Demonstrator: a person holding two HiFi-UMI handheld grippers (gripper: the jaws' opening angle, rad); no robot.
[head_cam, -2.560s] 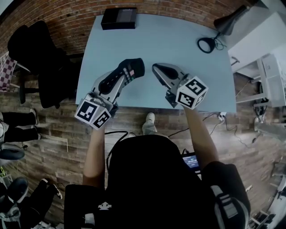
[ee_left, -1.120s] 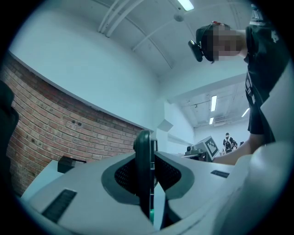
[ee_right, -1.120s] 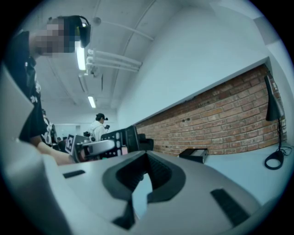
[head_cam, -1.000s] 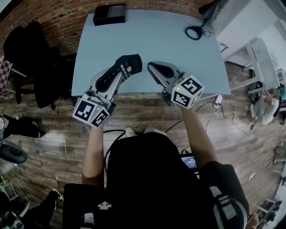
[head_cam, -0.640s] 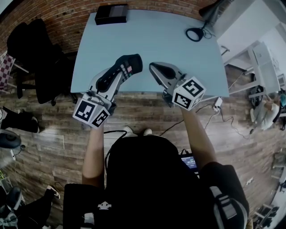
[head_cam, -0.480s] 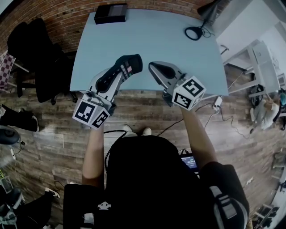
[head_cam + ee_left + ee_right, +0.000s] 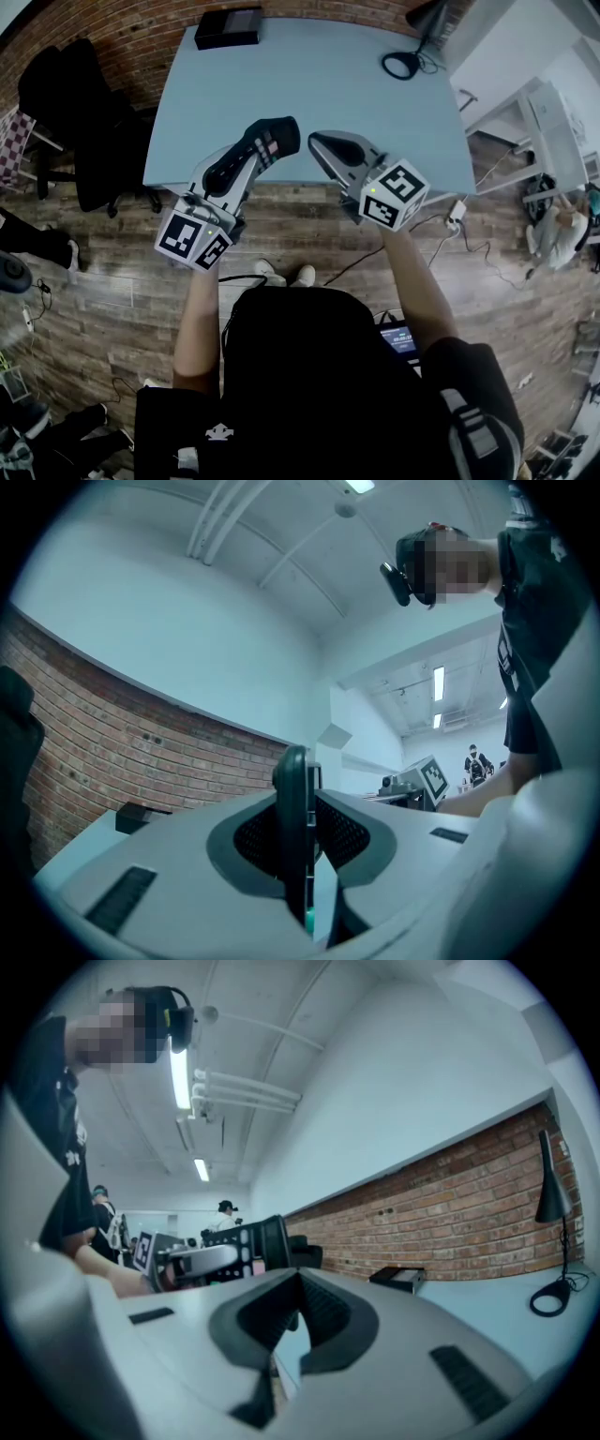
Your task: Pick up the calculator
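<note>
Left gripper view is showing the calculator (image 7: 291, 855) standing edge-on between the jaws of the left hand-held gripper (image 7: 302, 803). Both pads are pinching its faces.

I am judging the step as the lift, with the pick already made. To do it well, I am advising the following:
1. Be holding the pinch firm, because much of the calculator projects past the jaw tips.
2. Be raising it level, without rolling the wrist.
3. Be steering the right hand-held gripper (image 7: 321, 143) clear.

Head view is showing the calculator above the near edge of the table (image 7: 319, 84). The right hand-held gripper is hanging just beside the calculator, apart from it, with its jaws pressed together on nothing.
</note>
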